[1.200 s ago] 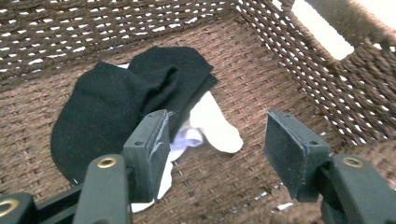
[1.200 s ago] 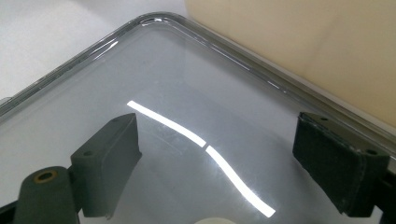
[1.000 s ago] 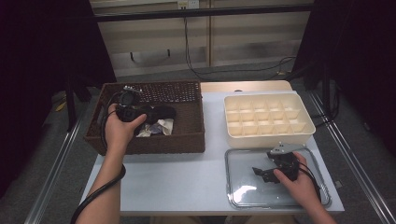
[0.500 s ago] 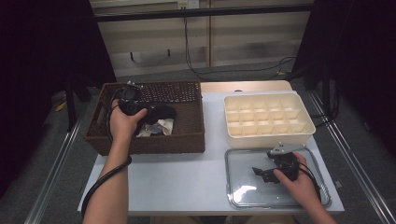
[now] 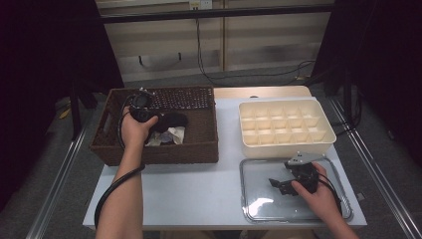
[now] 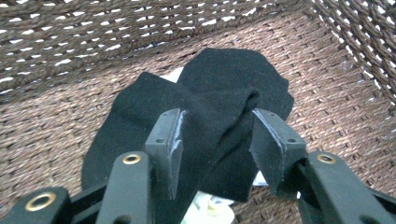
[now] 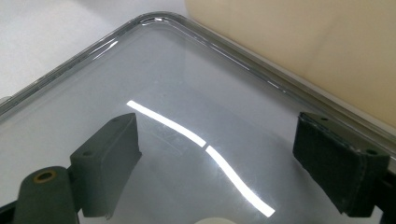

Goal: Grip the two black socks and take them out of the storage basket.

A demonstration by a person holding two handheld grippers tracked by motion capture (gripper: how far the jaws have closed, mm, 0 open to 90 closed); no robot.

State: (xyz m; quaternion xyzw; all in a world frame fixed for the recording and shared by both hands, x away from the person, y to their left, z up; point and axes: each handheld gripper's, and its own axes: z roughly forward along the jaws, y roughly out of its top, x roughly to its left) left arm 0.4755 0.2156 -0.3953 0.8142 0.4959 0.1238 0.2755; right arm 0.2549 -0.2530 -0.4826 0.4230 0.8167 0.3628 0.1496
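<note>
- From the high view you look forward and down across the whole table (image 5: 199,194).
- Your left gripper view sits close inside the wicker basket (image 6: 327,116), facing its floor; the high view shares that basket (image 5: 204,149).
- Your right gripper view skims low over the clear lid (image 7: 187,93), which the high view (image 5: 259,199) shares.

basket walls (image 5: 107,130) hem left tool (image 6: 215,140) | open above
</note>
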